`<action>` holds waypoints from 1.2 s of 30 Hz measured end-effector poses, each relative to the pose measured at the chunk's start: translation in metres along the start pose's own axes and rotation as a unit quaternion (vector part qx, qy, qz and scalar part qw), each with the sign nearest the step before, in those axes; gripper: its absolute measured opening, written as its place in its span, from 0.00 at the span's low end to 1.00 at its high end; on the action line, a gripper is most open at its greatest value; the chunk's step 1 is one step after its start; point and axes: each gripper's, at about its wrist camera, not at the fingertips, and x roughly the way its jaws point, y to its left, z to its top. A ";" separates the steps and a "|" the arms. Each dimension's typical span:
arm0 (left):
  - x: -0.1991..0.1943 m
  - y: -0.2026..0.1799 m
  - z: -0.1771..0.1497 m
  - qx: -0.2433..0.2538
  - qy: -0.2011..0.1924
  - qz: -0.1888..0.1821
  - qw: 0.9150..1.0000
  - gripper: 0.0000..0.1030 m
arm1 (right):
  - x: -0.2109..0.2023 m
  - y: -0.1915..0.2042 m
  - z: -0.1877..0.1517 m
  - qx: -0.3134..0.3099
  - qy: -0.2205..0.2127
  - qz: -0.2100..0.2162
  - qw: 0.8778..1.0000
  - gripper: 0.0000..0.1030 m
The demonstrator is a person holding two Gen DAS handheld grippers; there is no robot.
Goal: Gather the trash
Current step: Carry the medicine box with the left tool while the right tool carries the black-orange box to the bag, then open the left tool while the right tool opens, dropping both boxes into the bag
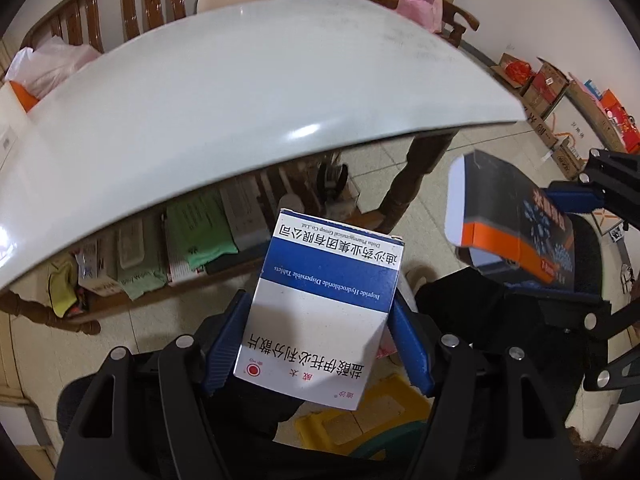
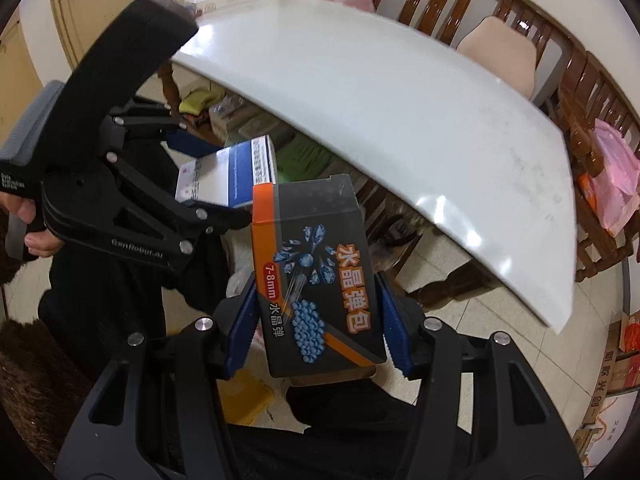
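Off the near edge of the glossy white tabletop, both grippers are loaded: left gripper pinches a white-and-blue cardboard medicine box, right gripper clamps a dark grey-and-orange gel-bead carton. They're held up over a yellow plastic bin on the floor, probably for dropping in.

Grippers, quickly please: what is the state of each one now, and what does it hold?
Left gripper: closed on the white and blue medicine box.
Right gripper: closed on the dark grey and orange box.
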 end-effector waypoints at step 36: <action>0.222 0.014 -0.003 -0.078 0.198 -0.039 0.976 0.65 | 0.211 -0.033 -0.065 0.113 0.146 0.053 0.981 0.53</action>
